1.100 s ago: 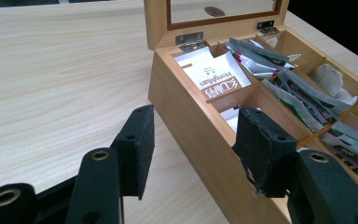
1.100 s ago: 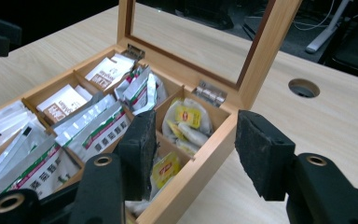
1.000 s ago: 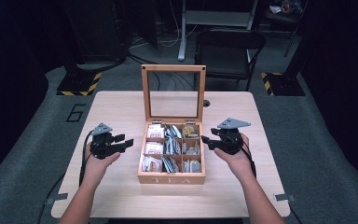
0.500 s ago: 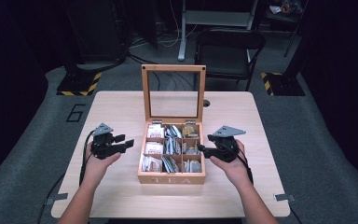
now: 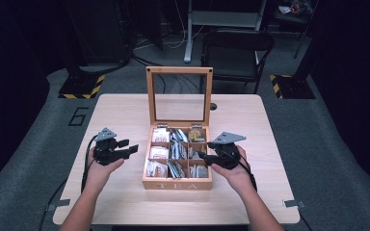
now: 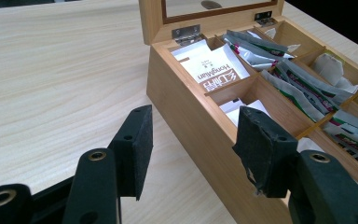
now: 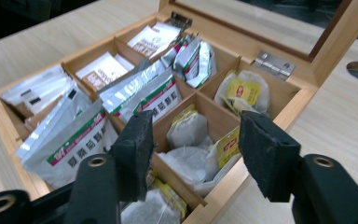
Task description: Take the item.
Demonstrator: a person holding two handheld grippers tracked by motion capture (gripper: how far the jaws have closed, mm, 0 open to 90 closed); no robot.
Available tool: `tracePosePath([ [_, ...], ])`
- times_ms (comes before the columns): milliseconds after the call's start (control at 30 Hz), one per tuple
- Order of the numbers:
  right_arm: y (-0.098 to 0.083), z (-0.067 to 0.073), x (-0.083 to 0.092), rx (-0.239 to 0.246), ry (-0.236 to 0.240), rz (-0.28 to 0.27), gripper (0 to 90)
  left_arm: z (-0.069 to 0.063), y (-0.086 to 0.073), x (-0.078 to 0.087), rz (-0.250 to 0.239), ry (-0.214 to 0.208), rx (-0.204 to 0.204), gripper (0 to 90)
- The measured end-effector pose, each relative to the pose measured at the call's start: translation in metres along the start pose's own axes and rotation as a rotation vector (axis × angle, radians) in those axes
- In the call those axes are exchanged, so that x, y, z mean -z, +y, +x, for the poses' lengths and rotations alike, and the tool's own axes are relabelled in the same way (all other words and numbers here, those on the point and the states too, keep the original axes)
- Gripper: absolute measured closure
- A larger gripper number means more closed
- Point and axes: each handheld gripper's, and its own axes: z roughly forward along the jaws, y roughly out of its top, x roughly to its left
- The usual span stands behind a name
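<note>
A wooden tea box (image 5: 177,183) marked TEA stands mid-table, its glass lid (image 5: 179,71) upright at the back. Its compartments hold white sachets (image 6: 209,70), silver-green sachets (image 7: 144,93) and tea bags with yellow tags (image 7: 242,91). My left gripper (image 5: 125,150) is open just left of the box, and in its own view the left gripper (image 6: 193,135) points at the box's side wall (image 6: 182,107). At the box's right edge my right gripper (image 5: 203,156) is open and empty; the right gripper (image 7: 193,135) hangs over the right column's tea bags (image 7: 189,130).
The light wooden table (image 5: 250,120) has a cable hole (image 5: 213,106) right of the lid. A black chair (image 5: 236,48) stands behind the table's far edge. Cables trail from both grippers toward the table's near edge.
My right gripper has moved left and toward the person, from beside the box to over its right compartments. The left gripper has barely moved.
</note>
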Motion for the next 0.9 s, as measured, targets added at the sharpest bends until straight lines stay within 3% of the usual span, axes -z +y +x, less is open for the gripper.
tracePosePath([
  [100,-0.002,0.001,-0.002,0.016,-0.009,0.018,48.3,-0.001,0.000,-0.001,0.012,-0.005,-0.008,46.4],
  [300,-0.004,0.003,-0.009,-0.017,0.017,0.048,51.4,0.000,-0.001,-0.003,0.016,-0.003,-0.008,46.4],
  [400,-0.004,0.008,-0.013,-0.006,0.034,0.055,52.9,0.000,-0.001,-0.003,0.014,-0.005,-0.004,46.3],
  [633,0.002,0.038,-0.026,0.037,0.117,0.069,59.1,0.001,-0.001,0.000,0.010,0.002,0.001,46.4],
  [900,0.006,0.060,-0.030,0.076,0.161,0.057,58.6,0.002,-0.002,0.000,0.013,-0.002,-0.001,46.3],
])
